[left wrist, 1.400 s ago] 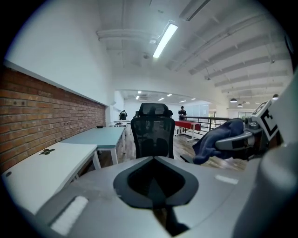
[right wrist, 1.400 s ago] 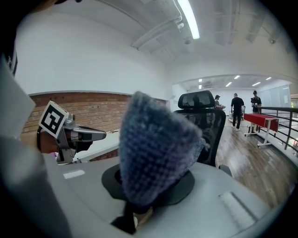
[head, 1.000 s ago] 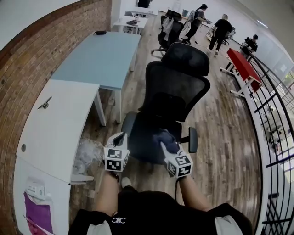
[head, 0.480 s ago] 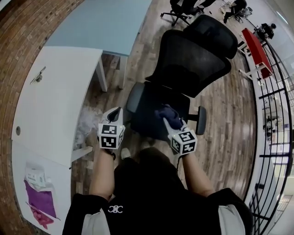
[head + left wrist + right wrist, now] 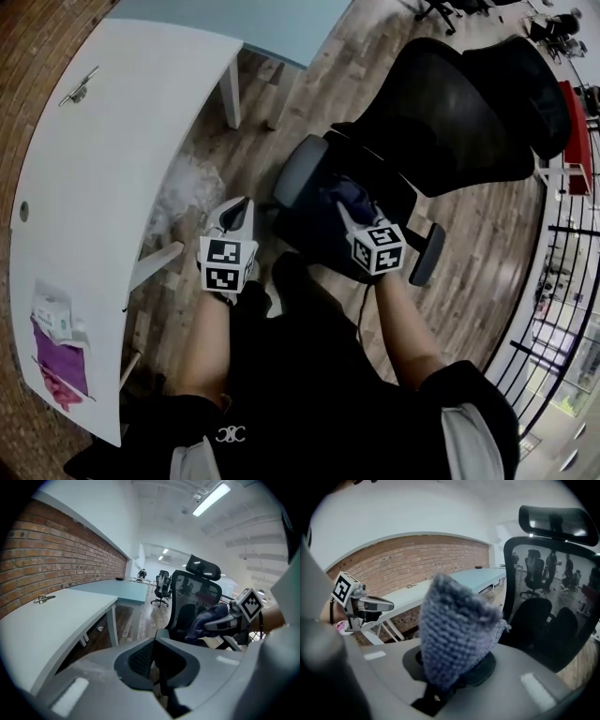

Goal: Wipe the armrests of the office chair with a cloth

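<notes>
The right hand-held gripper (image 5: 349,214) is clamping the cloth (image 5: 457,630) over the office chair (image 5: 469,103). The left hand-held gripper (image 5: 240,208) is hovering closed, empty.

A white worktop (image 5: 112,150) curves along the brick wall (image 5: 23,56), and a pale blue table (image 5: 262,23) stands beyond its far end. A small metal piece (image 5: 78,86) lies on the white worktop near the wall. At its near end is a purple item (image 5: 58,370) with a small white packet (image 5: 52,314) just beside it. The floor (image 5: 483,244) is wooden planks. A black railing (image 5: 558,314) runs along the right, with a red bench (image 5: 574,117) near it.
</notes>
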The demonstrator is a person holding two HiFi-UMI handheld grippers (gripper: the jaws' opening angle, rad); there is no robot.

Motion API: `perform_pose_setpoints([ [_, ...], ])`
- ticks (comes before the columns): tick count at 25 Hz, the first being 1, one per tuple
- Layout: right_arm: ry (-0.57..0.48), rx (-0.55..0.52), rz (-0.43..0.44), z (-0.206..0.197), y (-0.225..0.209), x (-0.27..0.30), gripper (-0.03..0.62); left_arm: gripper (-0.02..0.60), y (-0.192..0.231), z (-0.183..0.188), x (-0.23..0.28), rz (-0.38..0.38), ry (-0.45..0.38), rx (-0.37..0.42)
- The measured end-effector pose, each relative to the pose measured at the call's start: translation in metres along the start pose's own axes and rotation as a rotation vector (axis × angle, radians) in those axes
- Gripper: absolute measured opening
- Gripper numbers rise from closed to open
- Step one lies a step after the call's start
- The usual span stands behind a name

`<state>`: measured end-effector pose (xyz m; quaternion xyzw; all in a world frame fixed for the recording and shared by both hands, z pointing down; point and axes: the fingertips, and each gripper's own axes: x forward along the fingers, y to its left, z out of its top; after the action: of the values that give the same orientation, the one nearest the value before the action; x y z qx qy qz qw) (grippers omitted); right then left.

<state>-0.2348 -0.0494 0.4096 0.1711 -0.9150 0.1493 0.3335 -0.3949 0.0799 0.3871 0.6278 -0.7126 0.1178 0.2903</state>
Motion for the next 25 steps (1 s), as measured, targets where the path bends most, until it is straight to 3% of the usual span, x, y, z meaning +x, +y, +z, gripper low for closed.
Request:
perform_pose_setpoints([
  [15, 0.108, -0.121, -0.002, 0.034, -0.102, 0.161, 0.058, 0.006, 0.004, -0.043, 0.045, 0.119, 0.063, -0.101],
  [21, 0.210, -0.146, 0.001, 0.012, -0.113, 0.191, 0.058, 0.006, 0.006, -0.049, 0.046, 0.147, 0.088, -0.036],
  [25, 0.238, -0.148, -0.008, 0.005, -0.110, 0.201, 0.057, 0.006, 0.007, -0.053, 0.041, 0.146, 0.069, -0.097],
])
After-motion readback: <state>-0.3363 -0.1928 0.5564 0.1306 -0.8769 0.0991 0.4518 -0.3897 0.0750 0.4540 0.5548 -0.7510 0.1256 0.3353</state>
